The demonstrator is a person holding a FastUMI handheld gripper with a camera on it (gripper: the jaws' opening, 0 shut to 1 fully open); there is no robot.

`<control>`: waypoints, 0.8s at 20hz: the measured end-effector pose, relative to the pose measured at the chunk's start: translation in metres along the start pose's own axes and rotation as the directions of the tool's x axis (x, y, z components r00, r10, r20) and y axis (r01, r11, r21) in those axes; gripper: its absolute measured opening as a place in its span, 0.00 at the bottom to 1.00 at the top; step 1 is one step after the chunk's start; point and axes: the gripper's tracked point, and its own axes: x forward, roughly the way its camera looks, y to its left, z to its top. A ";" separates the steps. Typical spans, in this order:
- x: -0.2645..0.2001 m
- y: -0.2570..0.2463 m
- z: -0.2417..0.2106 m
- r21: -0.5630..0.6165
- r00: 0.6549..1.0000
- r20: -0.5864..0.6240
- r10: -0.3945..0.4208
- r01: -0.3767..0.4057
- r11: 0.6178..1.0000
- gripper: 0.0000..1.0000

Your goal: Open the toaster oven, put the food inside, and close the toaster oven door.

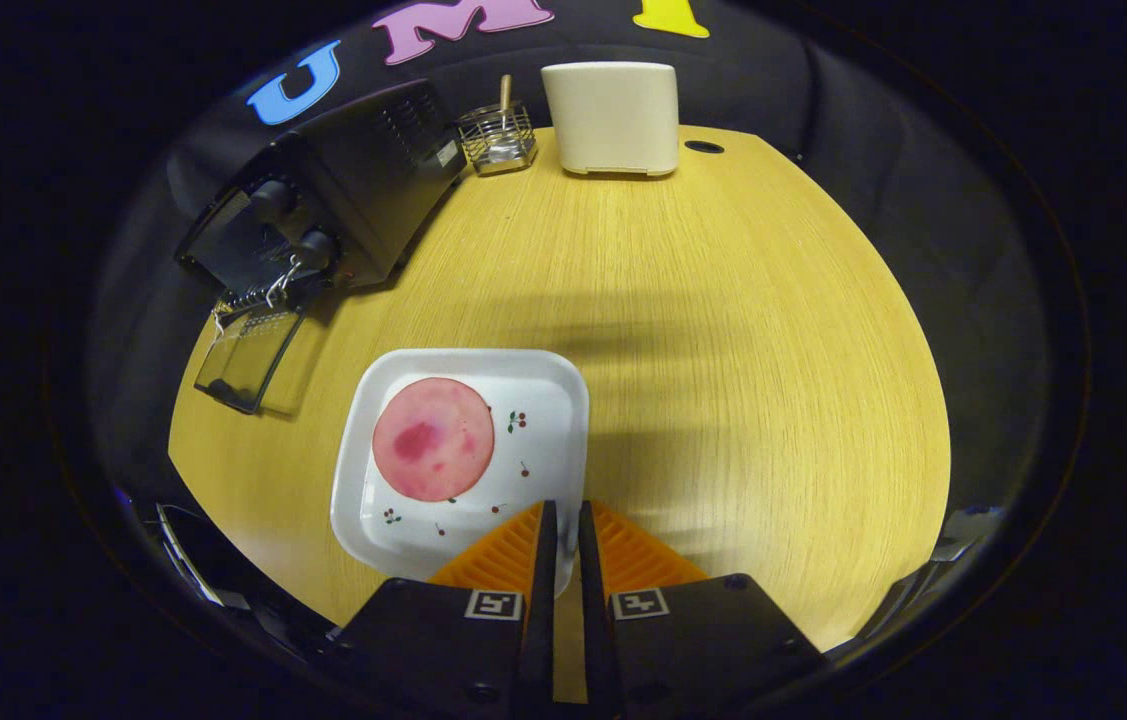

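The claw (563, 515) hangs over the counter (743, 330) with its two fingers nearly pressed together, gripping nothing. One round pink slice of food (433, 439) lies on one white square plate (523, 400) just ahead of the fingertips, at about 11 o'clock. One black toaster oven (343, 195) sits farther off at 10 o'clock, its glass door (248, 357) dropped open near the counter's edge. At 12 o'clock stand one wire holder (496, 140) and one cream box (611, 118). Bare wood spreads from 1 to 3 o'clock.
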 end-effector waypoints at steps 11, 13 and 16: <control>0.001 0.007 -0.010 0.366 0.967 -0.112 0.228 -0.173 0.914 0.05; 0.000 0.014 -0.013 0.432 0.961 -0.116 0.252 -0.179 0.884 0.05; -0.005 0.018 -0.008 0.467 0.963 -0.087 0.254 -0.186 0.865 0.05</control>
